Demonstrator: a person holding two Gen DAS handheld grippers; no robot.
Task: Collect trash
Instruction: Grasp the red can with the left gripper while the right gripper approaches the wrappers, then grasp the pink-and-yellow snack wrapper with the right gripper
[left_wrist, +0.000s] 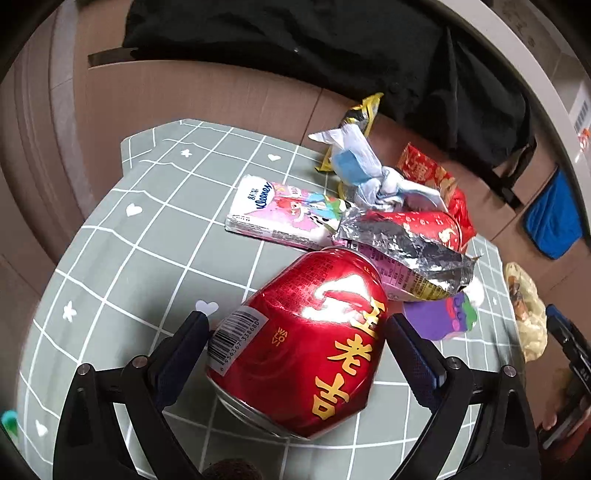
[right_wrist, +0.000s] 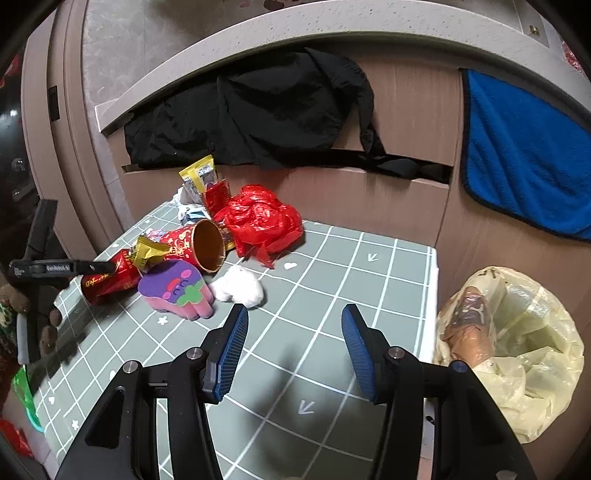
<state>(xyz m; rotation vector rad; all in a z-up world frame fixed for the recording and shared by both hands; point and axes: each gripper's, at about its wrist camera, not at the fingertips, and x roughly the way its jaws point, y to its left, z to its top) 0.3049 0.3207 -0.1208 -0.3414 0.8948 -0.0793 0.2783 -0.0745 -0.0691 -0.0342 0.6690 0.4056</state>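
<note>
A dented red drink can (left_wrist: 303, 339) lies on its side on the grey-green checked tablecloth (left_wrist: 147, 229). My left gripper (left_wrist: 297, 319) is open wide, with one finger on each side of the can. Just beyond it is a heap of trash: a tissue pack (left_wrist: 273, 210), a silver foil wrapper (left_wrist: 402, 243), a red paper cup (right_wrist: 195, 243), a purple foam hand (right_wrist: 177, 291), a white tissue wad (right_wrist: 240, 288) and a red plastic bag (right_wrist: 262, 221). My right gripper (right_wrist: 293, 314) hangs open over bare cloth, with nothing between its fingers.
A yellowish trash bag (right_wrist: 517, 343) with some waste inside stands open past the table's right edge. Brown board walls surround the table, draped with a black cloth (right_wrist: 258, 118) and a blue towel (right_wrist: 524, 158). A yellow wrapper (right_wrist: 199, 173) leans at the back of the heap.
</note>
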